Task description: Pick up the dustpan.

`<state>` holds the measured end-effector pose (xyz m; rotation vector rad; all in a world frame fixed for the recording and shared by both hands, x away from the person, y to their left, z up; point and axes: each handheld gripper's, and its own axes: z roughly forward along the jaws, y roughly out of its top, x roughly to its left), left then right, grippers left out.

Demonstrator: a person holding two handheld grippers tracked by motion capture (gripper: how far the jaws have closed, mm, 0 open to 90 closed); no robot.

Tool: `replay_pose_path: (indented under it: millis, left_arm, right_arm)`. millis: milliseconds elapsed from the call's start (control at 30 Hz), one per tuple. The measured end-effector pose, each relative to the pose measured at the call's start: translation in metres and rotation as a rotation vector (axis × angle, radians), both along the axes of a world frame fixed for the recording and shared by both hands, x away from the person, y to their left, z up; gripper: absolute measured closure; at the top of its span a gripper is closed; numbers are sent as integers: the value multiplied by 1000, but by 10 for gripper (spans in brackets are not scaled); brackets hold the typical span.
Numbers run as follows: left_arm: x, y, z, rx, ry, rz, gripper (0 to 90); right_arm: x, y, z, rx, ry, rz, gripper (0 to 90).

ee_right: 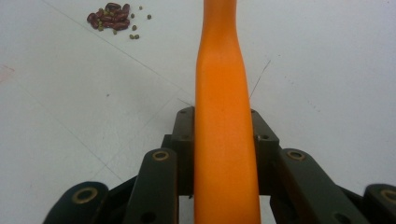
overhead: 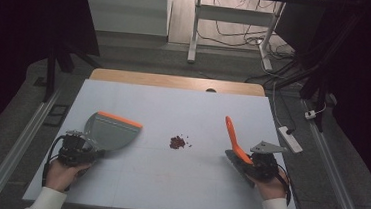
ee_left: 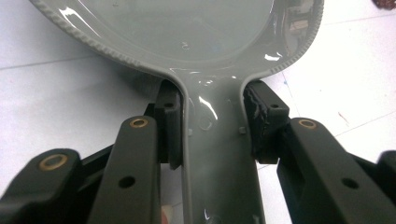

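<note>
The left hand-held gripper pinches the grey dustpan by its handle; the right hand-held gripper clamps the orange brush; beans lie between them on the worktop.

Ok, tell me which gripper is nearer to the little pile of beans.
Right, narrowly. The right gripper, shut on the orange brush, sits right of the beans. The left gripper, shut on the grey dustpan, sits farther off to their left.

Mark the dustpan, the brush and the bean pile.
dustpan (overhead: 111,131): high view, middle of the grey pan
brush (overhead: 232,133): high view, orange handle above the right gripper
bean pile (overhead: 177,142): high view, centre of the dark red heap on the table
</note>
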<state>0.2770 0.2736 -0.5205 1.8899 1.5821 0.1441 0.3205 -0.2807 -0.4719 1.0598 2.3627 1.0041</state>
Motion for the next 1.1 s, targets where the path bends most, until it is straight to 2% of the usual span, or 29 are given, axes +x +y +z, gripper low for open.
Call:
replay_pose_path:
  millis: [300, 433, 800, 1100]
  left_arm:
    - [2, 6, 5, -42, -73, -38, 617]
    - [6, 5, 6, -69, -78, -70, 617]
    - [23, -5, 13, -53, -129, -133, 617]
    - [32, -12, 16, -35, -146, -166, 617]
  right_arm:
    - [0, 0, 0, 4, -6, -3, 697]
    - [0, 0, 1, 5, -14, -3, 697]
    - [2, 1, 6, -1, -35, -9, 697]
    - [3, 3, 6, -8, -41, -6, 697]
